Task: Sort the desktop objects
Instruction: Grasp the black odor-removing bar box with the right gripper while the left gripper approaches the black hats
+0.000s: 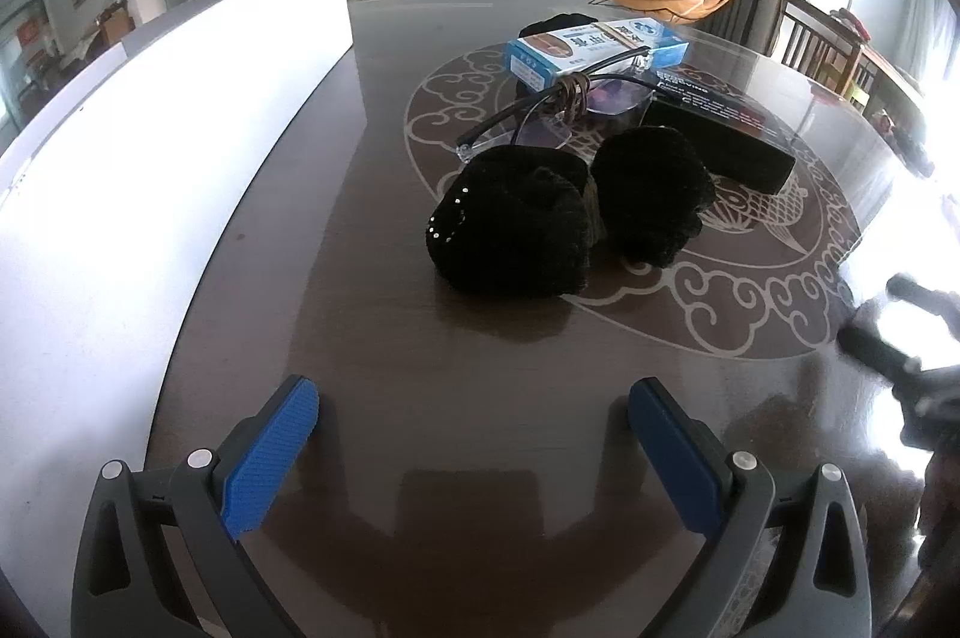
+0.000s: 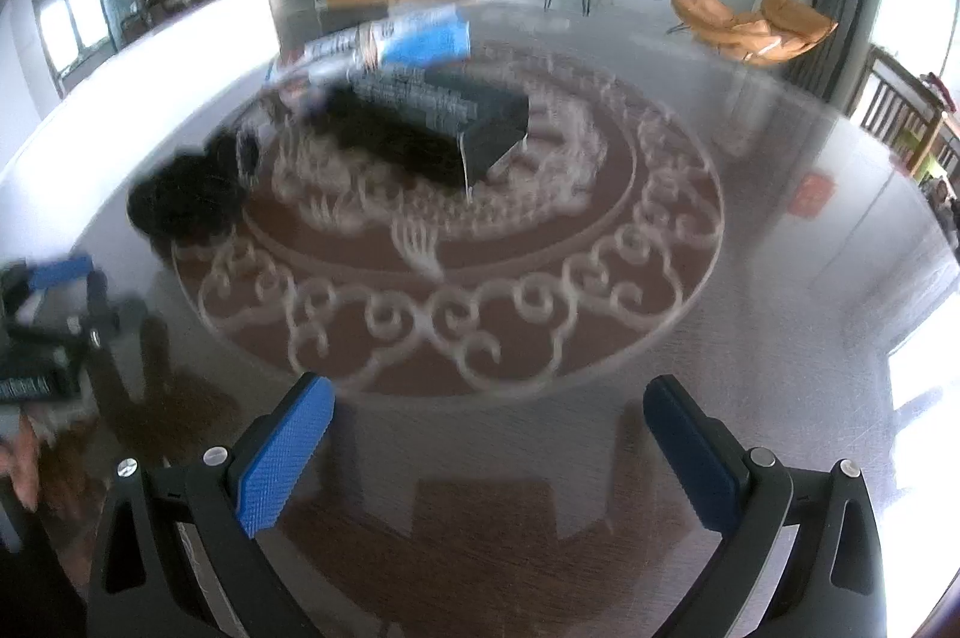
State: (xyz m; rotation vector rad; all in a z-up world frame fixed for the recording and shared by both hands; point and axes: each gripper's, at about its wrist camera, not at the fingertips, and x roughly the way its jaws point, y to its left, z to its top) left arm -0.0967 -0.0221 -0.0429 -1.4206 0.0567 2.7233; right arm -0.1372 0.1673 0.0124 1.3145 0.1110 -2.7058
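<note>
Two black fuzzy bundles lie on the dark table: one with small studs (image 1: 510, 224) and one beside it (image 1: 651, 191). Behind them lie clear glasses (image 1: 540, 122) with a brown band (image 1: 573, 95) looped on the frame, a blue and white box (image 1: 594, 47) and a black box (image 1: 720, 134). My left gripper (image 1: 474, 434) is open over bare table, well short of the studded bundle. My right gripper (image 2: 489, 434) is open and empty. The right wrist view is blurred; the black box (image 2: 444, 122) and a dark bundle (image 2: 186, 194) show there.
A tall white panel (image 1: 150, 170) runs along the table's left side. The table (image 1: 372, 338) has a round pale scroll pattern. The right gripper's body (image 1: 918, 356) shows at the left view's right edge, and the left gripper (image 2: 54, 314) at the right view's left edge.
</note>
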